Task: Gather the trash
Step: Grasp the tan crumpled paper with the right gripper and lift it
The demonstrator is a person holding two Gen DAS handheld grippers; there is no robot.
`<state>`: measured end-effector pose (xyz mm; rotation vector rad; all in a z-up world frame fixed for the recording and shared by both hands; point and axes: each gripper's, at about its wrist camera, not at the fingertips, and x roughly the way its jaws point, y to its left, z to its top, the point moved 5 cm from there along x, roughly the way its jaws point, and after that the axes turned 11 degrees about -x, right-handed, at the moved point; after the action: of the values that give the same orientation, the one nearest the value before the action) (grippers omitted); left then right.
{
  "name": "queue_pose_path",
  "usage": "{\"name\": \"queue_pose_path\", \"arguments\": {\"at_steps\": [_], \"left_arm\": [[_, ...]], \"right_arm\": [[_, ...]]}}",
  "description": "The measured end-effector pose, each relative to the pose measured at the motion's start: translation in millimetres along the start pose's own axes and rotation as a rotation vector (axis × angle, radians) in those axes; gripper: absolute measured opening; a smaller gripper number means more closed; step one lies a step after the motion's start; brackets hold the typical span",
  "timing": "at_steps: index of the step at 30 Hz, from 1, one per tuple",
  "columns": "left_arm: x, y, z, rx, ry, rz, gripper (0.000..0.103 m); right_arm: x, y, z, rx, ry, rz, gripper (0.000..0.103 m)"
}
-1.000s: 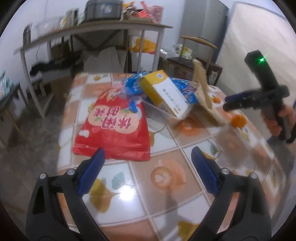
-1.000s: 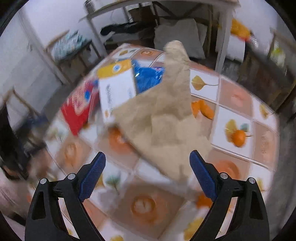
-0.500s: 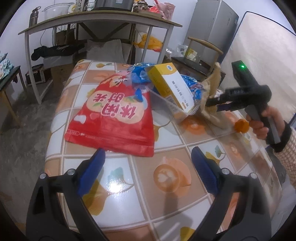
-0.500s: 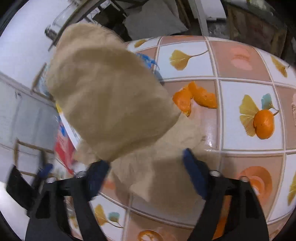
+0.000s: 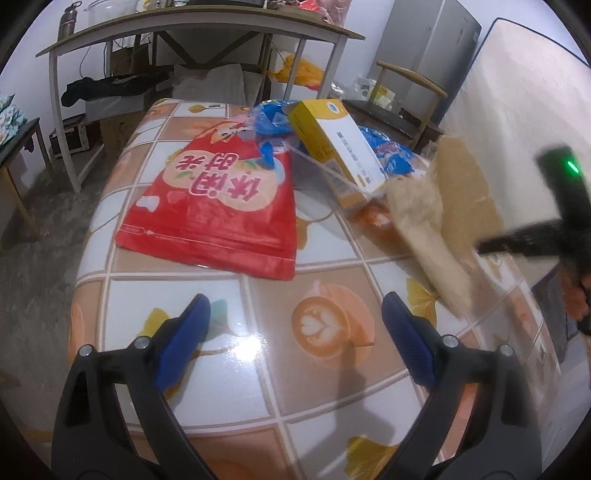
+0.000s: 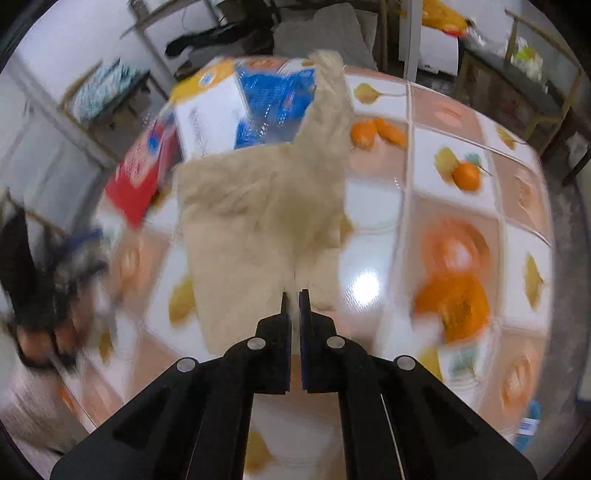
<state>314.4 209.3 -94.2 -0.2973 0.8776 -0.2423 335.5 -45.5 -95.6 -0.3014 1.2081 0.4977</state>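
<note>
A crumpled brown paper lies partly raised over the tiled table, and my right gripper is shut on its near edge. In the left wrist view the same brown paper stretches towards the right, blurred by motion. A red snack bag lies flat at the middle left. A yellow-and-white box leans on blue wrappers behind it. My left gripper hangs open over the near tiles, with nothing between its fingers.
Orange peel lies on the table beyond the paper. A metal-framed desk and a wooden chair stand behind the table. A person's hand holding the left gripper shows at the left edge.
My right gripper has gone from wide open to shut on the brown paper's edge and has dragged it across the table. The left gripper has hardly moved.
</note>
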Motion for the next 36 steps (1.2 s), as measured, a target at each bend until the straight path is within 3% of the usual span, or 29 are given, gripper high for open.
{"name": "queue_pose_path", "arguments": {"at_steps": [3,5,6,8,10,12,14,20,26,28,33,36], "left_arm": [[0,-5,-3,0.025,0.005,0.002,0.090],[-1,-9,-5,0.046,0.003,0.001,0.090],[-1,-12,-7,0.058,0.003,0.001,0.090],[0,-15,-9,0.074,0.008,0.001,0.090],[1,-17,-11,0.085,0.018,-0.003,0.090],[2,-19,-13,0.093,0.026,-0.009,0.090],[2,-20,-14,0.095,0.030,-0.013,0.090],[5,-16,-12,0.069,0.040,-0.014,0.090],[6,-16,-12,0.063,0.044,-0.021,0.090],[7,-16,-12,0.061,0.046,-0.022,0.090],[8,-15,-13,0.054,0.051,-0.034,0.090],[10,-15,-13,0.047,0.056,-0.041,0.090]], "right_arm": [[-10,24,-31,-0.151,0.025,-0.168,0.004],[-24,42,-52,-0.245,-0.001,-0.169,0.009],[-34,54,-60,-0.275,-0.027,-0.122,0.014],[-52,59,-65,-0.268,-0.087,-0.085,0.056],[-70,48,-51,-0.244,-0.190,-0.089,0.076],[-73,33,-27,-0.201,-0.252,-0.077,0.085],[-61,19,2,-0.173,-0.272,-0.005,0.092],[2,23,61,-0.368,-0.203,0.120,0.095],[45,34,62,-0.525,-0.076,0.180,0.095],[55,36,53,-0.541,-0.038,0.188,0.096],[51,31,46,-0.467,-0.080,0.169,0.093],[48,26,46,-0.396,-0.094,0.105,0.074]]}}
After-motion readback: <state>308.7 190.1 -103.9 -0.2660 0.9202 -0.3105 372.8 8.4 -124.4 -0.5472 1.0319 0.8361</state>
